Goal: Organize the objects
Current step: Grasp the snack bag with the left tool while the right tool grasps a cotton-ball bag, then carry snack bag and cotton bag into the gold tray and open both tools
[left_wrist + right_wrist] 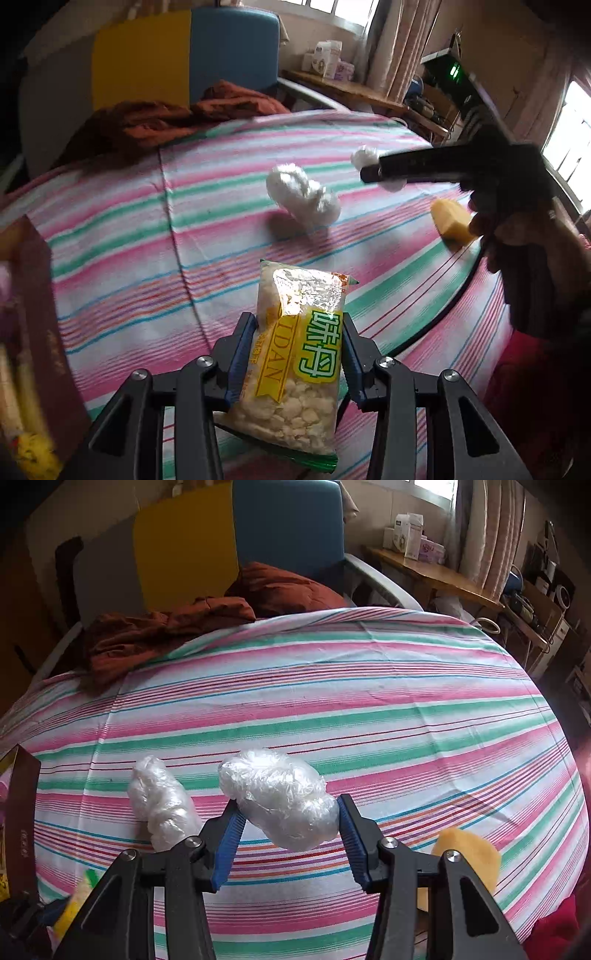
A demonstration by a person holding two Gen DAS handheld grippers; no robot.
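While only the left view shows the left tool [299, 354] clamping a snack packet [295, 365], the right tool [288, 830] grips a plastic-wrapped bundle [280, 797].

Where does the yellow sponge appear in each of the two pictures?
Left wrist view: the yellow sponge lies at the right on the striped sheet, partly behind the person's hand.
Right wrist view: it lies at the lower right, behind the right arm of the tongs.
Shared landmark: the rust-brown cloth.

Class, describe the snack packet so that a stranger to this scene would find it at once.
Start at the striped bedsheet. Over its near edge, the left gripper is shut on the snack packet. Unlike the white plastic bundles beyond, it is flat and clear, with yellow and green printing and pale crackers inside.
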